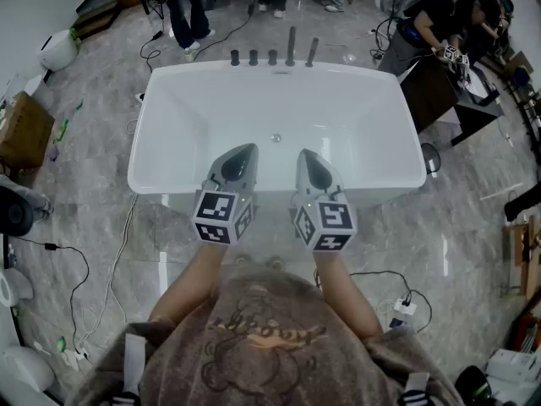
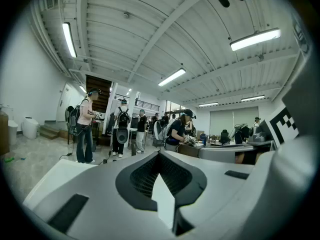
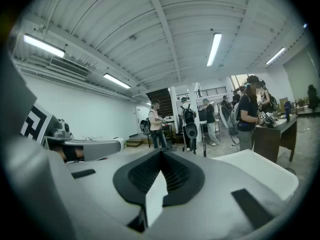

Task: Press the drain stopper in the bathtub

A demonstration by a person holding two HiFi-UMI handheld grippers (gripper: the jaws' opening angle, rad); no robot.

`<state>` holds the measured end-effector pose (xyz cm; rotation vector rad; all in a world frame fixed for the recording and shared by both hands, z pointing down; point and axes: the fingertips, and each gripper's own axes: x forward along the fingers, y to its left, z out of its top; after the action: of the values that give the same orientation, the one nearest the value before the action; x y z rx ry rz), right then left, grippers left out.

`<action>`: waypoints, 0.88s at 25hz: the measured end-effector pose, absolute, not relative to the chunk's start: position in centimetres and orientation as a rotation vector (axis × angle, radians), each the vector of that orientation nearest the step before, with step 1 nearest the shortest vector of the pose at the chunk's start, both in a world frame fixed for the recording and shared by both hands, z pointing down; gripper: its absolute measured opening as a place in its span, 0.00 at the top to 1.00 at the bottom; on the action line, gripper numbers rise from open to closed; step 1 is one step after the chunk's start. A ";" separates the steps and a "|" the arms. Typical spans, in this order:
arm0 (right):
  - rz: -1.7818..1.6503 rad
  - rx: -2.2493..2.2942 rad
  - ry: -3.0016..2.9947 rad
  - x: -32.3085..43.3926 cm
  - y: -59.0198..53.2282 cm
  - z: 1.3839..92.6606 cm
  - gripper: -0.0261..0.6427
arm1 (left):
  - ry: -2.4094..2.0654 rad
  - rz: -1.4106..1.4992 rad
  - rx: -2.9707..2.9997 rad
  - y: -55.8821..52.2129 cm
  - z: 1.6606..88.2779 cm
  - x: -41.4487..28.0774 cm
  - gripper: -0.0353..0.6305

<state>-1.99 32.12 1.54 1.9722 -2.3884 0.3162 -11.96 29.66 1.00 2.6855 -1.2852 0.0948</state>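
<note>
In the head view a white bathtub (image 1: 169, 83) stands in front of me, and its small round metal drain stopper (image 1: 276, 138) sits on the tub floor near the middle. My left gripper (image 1: 245, 150) and right gripper (image 1: 306, 155) hover side by side over the tub's near rim, tips pointing toward the far end, a short way short of the stopper. Both look shut with nothing held. In the left gripper view my left gripper (image 2: 160, 154), and in the right gripper view my right gripper (image 3: 161, 153), face out across the room, so the stopper is out of sight there.
A tall spout and knobs (image 1: 291, 47) line the tub's far rim. People (image 1: 188, 7) stand beyond it and another person leans at a desk (image 1: 439, 83) on the right. Cables (image 1: 80, 277) and a power strip (image 1: 399, 311) lie on the marble floor.
</note>
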 end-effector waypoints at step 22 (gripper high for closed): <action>0.297 1.964 -2.440 4.0 32.8 1.5 0.96 | -1.376 0.093 2.664 30.2 1.0 -9.7 0.94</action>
<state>4.01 32.85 1.47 1.9644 -2.4399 0.2969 -9.68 30.23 0.97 2.6637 -1.3759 0.0928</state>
